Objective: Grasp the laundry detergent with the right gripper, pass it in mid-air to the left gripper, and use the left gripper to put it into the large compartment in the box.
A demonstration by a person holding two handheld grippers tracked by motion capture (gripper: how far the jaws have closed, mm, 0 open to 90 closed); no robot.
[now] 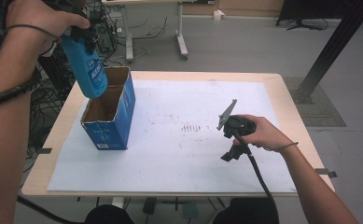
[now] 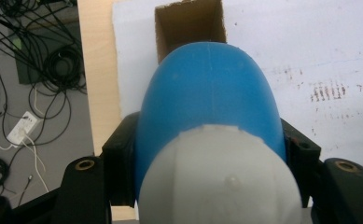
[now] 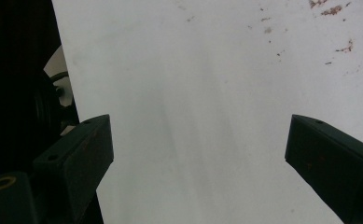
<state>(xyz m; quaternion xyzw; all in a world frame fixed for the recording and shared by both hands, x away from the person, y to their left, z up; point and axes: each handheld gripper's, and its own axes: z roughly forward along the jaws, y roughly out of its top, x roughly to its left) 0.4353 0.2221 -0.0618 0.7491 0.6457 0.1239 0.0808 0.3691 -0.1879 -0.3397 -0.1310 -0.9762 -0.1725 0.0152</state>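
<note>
We hold the bottle (image 1: 87,65) in the left gripper (image 2: 207,154), well above the worktop (image 1: 272,81) and over the open box (image 1: 108,114). The fingers (image 2: 118,158) are clenched on the blue body, one on each side, just under the white cap (image 2: 221,177). In the high view the bottle hangs tilted, its bottom pointing down toward the rear compartment of the box, close to the top edge; we cannot tell if it touches the cardboard.

The step, as we judge it, is to put the bottle down into the box. To do it well, we should first bring the bottle more upright, so that its bottom enters the opening straight and does not catch the rim or the inner wall. The box is light cardboard and stands free on the white sheet (image 1: 193,154), so a push from the side could shift it or tip it. We lower slowly, keep the grip firm until the bottom rests inside, and only then let go.

The right gripper (image 1: 233,140) rests low over the sheet, well apart from the box, with its fingers (image 3: 76,154) released and nothing between them. It could come nearer and steady the box wall if needed.
</note>
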